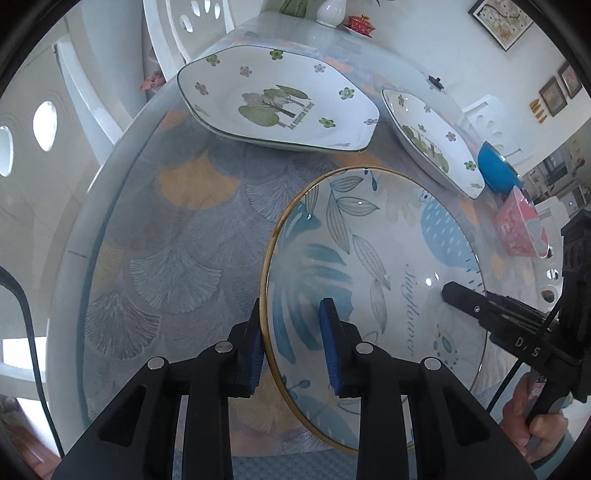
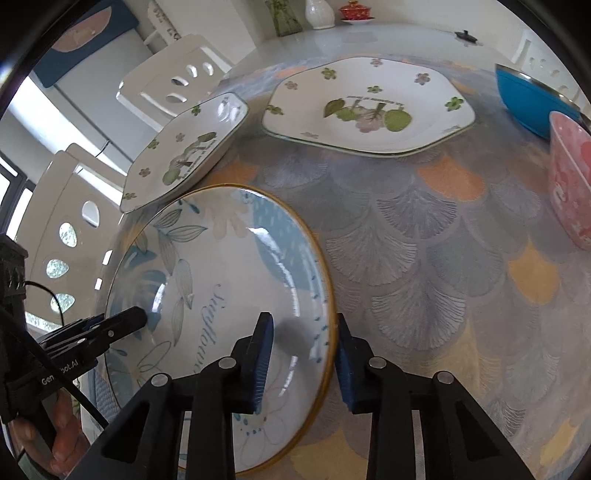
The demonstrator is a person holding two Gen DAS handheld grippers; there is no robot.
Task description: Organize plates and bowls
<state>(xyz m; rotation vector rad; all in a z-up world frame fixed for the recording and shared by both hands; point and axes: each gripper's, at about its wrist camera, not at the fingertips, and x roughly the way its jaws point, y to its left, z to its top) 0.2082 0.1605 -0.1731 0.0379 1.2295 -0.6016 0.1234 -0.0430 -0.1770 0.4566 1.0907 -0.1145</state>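
Note:
A round plate with blue leaves and a gold rim (image 1: 373,288) lies on the table; it also shows in the right wrist view (image 2: 221,295). My left gripper (image 1: 291,347) is open and straddles its left rim, one pad outside, one inside. My right gripper (image 2: 303,362) is open and straddles its right rim the same way. Two hexagonal white plates with green flowers sit beyond: one (image 1: 273,99) (image 2: 184,151) and another (image 1: 432,140) (image 2: 369,107). A blue bowl (image 1: 496,170) (image 2: 532,99) and a pink bowl (image 1: 521,229) (image 2: 570,177) stand to the right.
The table (image 1: 184,240) has a fan-patterned cloth under glass. White chairs (image 2: 173,77) stand along its left side. A white vase (image 2: 319,13), a red lidded cup (image 2: 356,11) and a small black object (image 2: 465,35) are at the far end.

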